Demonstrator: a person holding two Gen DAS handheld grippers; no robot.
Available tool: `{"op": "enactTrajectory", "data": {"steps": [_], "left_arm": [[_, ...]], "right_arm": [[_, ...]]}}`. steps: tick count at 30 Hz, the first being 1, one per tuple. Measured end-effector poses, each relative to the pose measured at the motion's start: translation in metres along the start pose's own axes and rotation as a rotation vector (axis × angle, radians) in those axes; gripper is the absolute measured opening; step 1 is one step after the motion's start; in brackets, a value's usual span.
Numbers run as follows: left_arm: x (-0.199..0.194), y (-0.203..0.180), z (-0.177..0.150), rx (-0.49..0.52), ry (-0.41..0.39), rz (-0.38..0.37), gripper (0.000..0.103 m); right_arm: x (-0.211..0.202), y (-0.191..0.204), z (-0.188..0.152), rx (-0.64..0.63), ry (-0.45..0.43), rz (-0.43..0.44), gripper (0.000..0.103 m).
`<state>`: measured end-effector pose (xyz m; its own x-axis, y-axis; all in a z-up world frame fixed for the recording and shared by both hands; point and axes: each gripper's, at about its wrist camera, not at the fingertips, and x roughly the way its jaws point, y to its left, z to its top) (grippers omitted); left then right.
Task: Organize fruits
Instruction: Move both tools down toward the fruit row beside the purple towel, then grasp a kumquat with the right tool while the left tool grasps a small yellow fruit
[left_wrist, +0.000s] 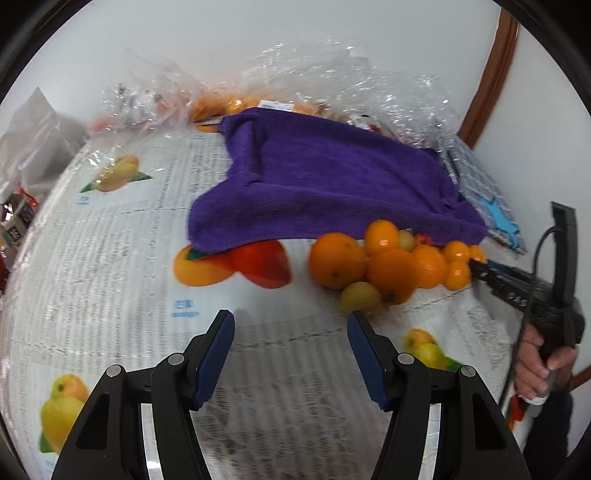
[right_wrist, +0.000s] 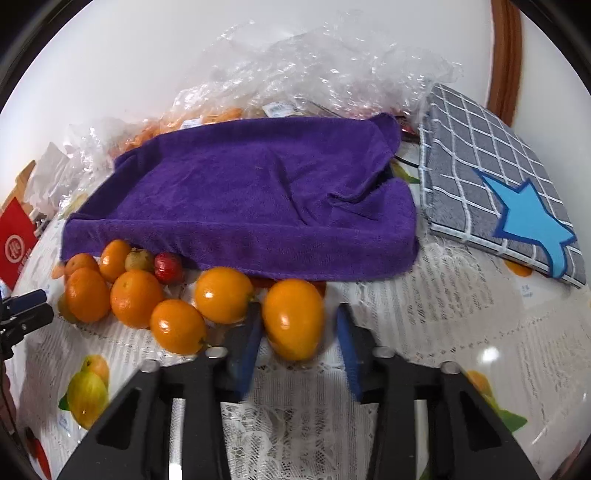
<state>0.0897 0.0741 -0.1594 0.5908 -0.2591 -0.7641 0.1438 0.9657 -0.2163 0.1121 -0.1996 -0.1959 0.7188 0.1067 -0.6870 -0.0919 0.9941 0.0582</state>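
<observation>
A purple towel (right_wrist: 240, 199) lies on the fruit-print tablecloth, also in the left wrist view (left_wrist: 325, 184). Several oranges and small fruits lie along its near edge (left_wrist: 391, 258). My right gripper (right_wrist: 295, 325) is open, its jaws on either side of an oval orange (right_wrist: 293, 317); the left finger touches it. Other oranges (right_wrist: 223, 295) and a small red fruit (right_wrist: 168, 266) lie to its left. My left gripper (left_wrist: 291, 325) is open and empty over the cloth, just left of a yellow-green fruit (left_wrist: 360, 297). The right gripper also shows in the left wrist view (left_wrist: 476, 267).
Crumpled clear plastic bags (right_wrist: 314, 66) with more fruit are piled behind the towel. A folded grey checked cloth with a blue star (right_wrist: 498, 192) lies at the right. A red packet (right_wrist: 16, 240) sits at the left edge. A wall stands close behind.
</observation>
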Motion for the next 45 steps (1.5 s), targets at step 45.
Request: {"op": "enactTrajectory", "data": {"steps": [45], "left_arm": [[0.008, 0.004, -0.008, -0.041, -0.05, -0.038, 0.025]], "right_arm": [[-0.012, -0.011, -0.009, 0.029, -0.032, 0.0, 0.032]]}}
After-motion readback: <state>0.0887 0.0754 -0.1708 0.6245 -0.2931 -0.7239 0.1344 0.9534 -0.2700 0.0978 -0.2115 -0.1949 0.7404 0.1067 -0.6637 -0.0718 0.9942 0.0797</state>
